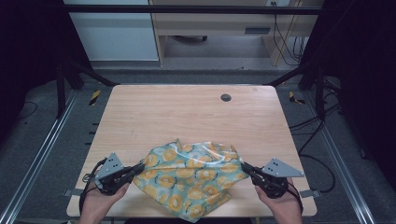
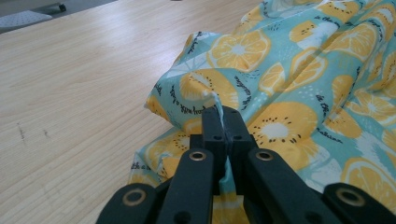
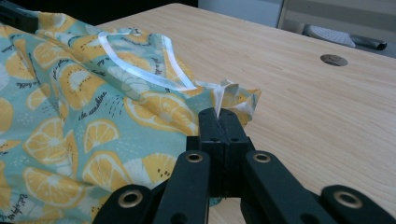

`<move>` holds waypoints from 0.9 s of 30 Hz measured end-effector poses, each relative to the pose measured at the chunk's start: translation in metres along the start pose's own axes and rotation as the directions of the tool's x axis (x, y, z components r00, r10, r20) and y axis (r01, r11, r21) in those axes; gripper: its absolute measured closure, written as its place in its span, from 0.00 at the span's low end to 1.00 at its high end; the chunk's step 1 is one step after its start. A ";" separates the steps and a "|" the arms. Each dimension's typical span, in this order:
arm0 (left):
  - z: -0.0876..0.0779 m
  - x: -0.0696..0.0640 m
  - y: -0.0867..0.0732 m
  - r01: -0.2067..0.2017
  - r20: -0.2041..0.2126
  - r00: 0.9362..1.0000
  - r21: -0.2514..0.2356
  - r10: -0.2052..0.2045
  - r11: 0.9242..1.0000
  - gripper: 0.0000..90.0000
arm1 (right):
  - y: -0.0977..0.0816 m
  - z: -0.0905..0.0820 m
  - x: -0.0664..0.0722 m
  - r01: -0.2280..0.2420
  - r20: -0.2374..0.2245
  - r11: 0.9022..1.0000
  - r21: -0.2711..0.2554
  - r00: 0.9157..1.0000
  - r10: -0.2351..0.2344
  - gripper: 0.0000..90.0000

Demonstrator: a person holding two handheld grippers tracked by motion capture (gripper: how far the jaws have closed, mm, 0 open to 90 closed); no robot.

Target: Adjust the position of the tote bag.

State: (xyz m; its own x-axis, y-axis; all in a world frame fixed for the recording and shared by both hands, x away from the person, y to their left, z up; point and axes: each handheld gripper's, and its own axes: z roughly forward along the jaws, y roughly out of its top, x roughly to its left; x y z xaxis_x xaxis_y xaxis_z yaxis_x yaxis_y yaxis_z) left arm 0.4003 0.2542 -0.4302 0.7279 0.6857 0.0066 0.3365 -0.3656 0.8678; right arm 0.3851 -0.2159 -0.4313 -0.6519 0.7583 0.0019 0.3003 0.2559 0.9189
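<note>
Lay crumpled at the near edge of the light wooden table (image 1: 187,107): turquoise cloth with orange citrus print (image 1: 191,175), pinched at left edge by closed left gripper (image 1: 138,168), at right edge by closed right gripper (image 1: 244,167).

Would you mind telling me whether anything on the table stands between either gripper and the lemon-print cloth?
Nothing visible does. The left gripper is shut on the cloth at its left edge, and the right gripper is shut on its right corner. The table beyond the cloth shows just a small round cap near the far edge.
</note>
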 end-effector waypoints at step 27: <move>0.001 -0.006 -0.010 -0.029 0.052 0.998 0.069 0.026 0.997 1.00 | -0.010 -0.009 0.005 0.027 -0.064 1.000 0.008 0.998 -0.027 1.00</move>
State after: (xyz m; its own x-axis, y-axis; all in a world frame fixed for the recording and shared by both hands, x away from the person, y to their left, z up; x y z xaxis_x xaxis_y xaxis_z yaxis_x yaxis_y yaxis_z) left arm 0.3933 0.2534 -0.4395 0.7665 0.6422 0.0032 0.3551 -0.4280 0.8311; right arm 0.3727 -0.2195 -0.4368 -0.7029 0.7113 0.0025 0.2877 0.2810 0.9156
